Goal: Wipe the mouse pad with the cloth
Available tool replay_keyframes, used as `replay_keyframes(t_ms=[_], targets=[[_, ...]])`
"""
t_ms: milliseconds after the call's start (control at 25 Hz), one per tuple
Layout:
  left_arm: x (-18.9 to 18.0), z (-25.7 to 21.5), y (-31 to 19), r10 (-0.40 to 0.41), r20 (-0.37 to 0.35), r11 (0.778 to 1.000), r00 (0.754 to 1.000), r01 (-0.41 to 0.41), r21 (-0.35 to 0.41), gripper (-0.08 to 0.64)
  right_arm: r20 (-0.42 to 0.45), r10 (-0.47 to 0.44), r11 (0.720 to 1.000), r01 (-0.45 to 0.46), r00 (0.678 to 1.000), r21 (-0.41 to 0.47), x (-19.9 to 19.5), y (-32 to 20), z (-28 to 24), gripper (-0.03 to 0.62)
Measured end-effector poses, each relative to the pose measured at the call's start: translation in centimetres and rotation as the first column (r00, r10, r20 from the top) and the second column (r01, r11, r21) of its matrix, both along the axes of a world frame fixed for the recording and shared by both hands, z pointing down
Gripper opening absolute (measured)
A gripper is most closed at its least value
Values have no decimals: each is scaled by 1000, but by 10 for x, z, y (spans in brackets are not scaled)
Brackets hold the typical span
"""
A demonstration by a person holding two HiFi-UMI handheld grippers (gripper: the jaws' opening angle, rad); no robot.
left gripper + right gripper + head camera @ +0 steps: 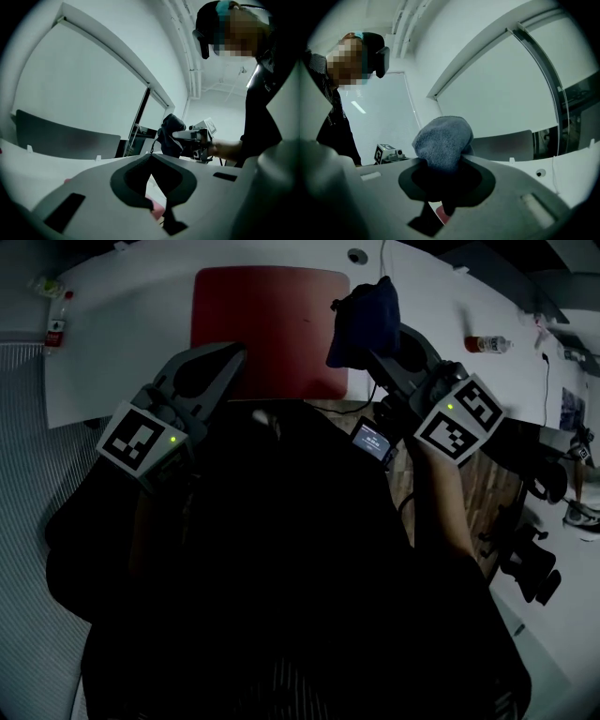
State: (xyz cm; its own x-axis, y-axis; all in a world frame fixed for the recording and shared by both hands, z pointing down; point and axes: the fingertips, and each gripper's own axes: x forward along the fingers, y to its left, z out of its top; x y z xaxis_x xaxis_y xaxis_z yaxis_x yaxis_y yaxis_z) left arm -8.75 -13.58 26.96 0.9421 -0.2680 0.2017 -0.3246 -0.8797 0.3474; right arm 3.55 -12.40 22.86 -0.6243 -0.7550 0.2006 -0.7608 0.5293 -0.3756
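A red mouse pad (270, 329) lies flat on the white table (141, 343). My right gripper (373, 354) hangs just off the pad's right edge, shut on a bunched dark blue cloth (366, 315) that sticks up past its tips. In the right gripper view the cloth (443, 140) bulges out between the jaws of the right gripper (440, 161). At the pad's near left corner my left gripper (234, 354) is shut and holds nothing. The left gripper view shows the left gripper (151, 158) with tips together, and the cloth (169, 136) beyond.
One small bottle (58, 324) stands at the table's far left and another bottle (487, 343) lies at the right. A cable hole (357, 256) sits behind the pad. A small screen device (373, 440) is near the table's front edge, with wooden floor (497, 493) to the right.
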Motion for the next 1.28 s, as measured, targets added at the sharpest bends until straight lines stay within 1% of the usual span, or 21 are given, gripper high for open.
replay_keyframes(t_ms=[160,360,480,520,640,680,760,880,1000,1160,1280], targets=[[2,-3,-13,-63,-4,998,998,63,-14,6,3,-61,998,61,998,11,0,-21,-2,78],[22,-2,-29,-96,-9,995,995,96,-21,6,3,-109,994,109,994,3,18,-43,1,78],[35,5,-36,-105,14,994,994,106,-41,6,16,-135,991,135,991,-7,30,-57,7,78],[40,7,-37,-103,12,993,995,103,-58,6,16,-145,989,145,989,-10,34,-61,10,78],[55,9,-39,-103,-36,985,994,98,-139,6,7,-202,979,202,979,-18,42,-69,20,78],[58,11,-41,-109,-31,983,994,103,-152,6,4,-229,973,229,973,-19,42,-71,24,78],[62,22,-46,-119,21,980,993,121,-157,6,3,-271,962,271,962,-24,42,-77,34,78],[72,37,-52,-134,78,970,988,147,-194,6,43,-286,956,289,957,-59,54,-91,56,78],[86,49,-51,-143,106,953,984,166,-254,6,112,-276,953,287,954,-94,68,-101,76,78],[104,59,-53,-161,113,943,980,187,-275,6,153,-289,942,309,945,-133,78,-115,101,78],[101,67,-61,-181,142,935,973,215,-282,6,179,-293,932,323,939,-167,76,-124,116,78]])
